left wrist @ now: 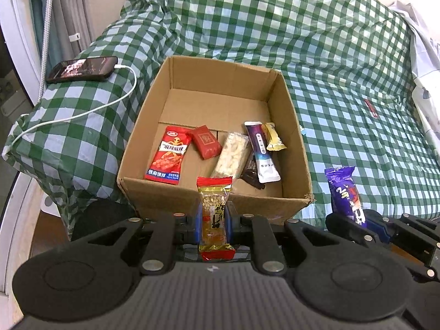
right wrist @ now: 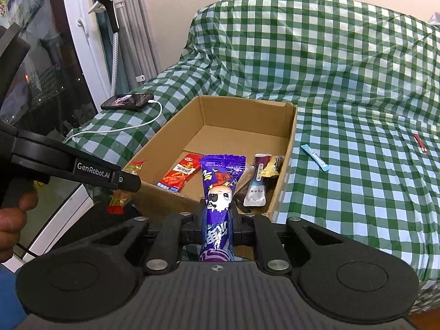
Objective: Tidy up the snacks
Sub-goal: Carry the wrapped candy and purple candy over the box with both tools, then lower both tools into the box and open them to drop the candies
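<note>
Left wrist view: the left gripper (left wrist: 215, 214) has its fingers clenched on a peanut bar in a gold-and-red wrapper (left wrist: 215, 214), gripped around its middle and standing up just short of the cardboard box (left wrist: 277, 101). The box sits on a bed under a green checked cover (left wrist: 343, 55). Along its near end lie a red spicy-snack packet (left wrist: 168, 156), a small red pack (left wrist: 206, 141), a pale nut bar (left wrist: 232, 154), a white-and-purple sachet (left wrist: 262, 155), a small yellow packet (left wrist: 273, 137) and something dark brown underneath. To the right, the right gripper (left wrist: 354, 216) carries a purple packet (left wrist: 345, 192).

The bar has not yet crossed the box's near wall, I think; let go now, it would likely land on that rim or drop in front of the box. The slick wrapper could also slip or twist in the fingers. A phone (left wrist: 82, 69) on a white charging cable (left wrist: 82, 114) lies left of the box, well clear.

Right wrist view: the right gripper (right wrist: 218, 214) is clamped on the same purple packet (right wrist: 220, 189), which stands tall and hides part of the box (right wrist: 291, 137) floor behind it. The left gripper (right wrist: 121, 183) reaches in from the left, just beside the box's near corner; the two could bump if both head for the crowded near end together. The far half of the box looks empty, the safer place to drop. A light blue stick (right wrist: 315, 157) and a red stick (right wrist: 420, 143) lie loose on the cover to the right, still to be gathered.
</note>
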Motion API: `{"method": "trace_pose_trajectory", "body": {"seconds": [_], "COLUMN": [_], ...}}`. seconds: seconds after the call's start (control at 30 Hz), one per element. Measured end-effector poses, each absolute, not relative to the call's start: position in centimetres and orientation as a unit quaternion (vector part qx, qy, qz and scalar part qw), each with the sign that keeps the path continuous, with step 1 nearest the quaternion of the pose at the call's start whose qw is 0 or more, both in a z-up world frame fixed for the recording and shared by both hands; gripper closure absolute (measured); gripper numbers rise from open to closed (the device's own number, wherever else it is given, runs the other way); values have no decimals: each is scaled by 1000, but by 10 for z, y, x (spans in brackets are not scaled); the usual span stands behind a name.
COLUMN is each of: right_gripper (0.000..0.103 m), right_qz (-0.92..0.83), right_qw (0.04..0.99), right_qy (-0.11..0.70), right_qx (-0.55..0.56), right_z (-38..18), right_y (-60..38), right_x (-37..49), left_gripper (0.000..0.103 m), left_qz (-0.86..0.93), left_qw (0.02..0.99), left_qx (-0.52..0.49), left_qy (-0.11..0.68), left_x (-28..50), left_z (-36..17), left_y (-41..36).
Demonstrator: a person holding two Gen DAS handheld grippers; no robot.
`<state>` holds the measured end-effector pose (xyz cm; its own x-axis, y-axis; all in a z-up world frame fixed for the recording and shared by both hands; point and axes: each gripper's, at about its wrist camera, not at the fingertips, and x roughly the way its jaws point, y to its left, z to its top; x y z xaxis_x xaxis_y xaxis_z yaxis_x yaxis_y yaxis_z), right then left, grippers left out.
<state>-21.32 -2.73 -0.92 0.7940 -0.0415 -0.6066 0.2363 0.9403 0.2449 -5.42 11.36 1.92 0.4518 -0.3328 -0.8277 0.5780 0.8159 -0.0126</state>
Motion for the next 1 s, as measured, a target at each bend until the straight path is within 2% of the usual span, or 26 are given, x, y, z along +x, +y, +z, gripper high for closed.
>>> {"method": "trace_pose_trajectory", "body": {"seconds": [1.0], "right_gripper": [89], "right_qz": [-73], "right_qw": [928], "right_qy": [337], "right_qx": [141], "right_z": [-14], "right_y": [-43], "right_x": [-114], "left_gripper": [85], "left_qz": [-236], "left_qw": [853], "left_qx": [90], "left_qy": [456], "left_x": [53], "left_z": [15], "left_y": [95]}}
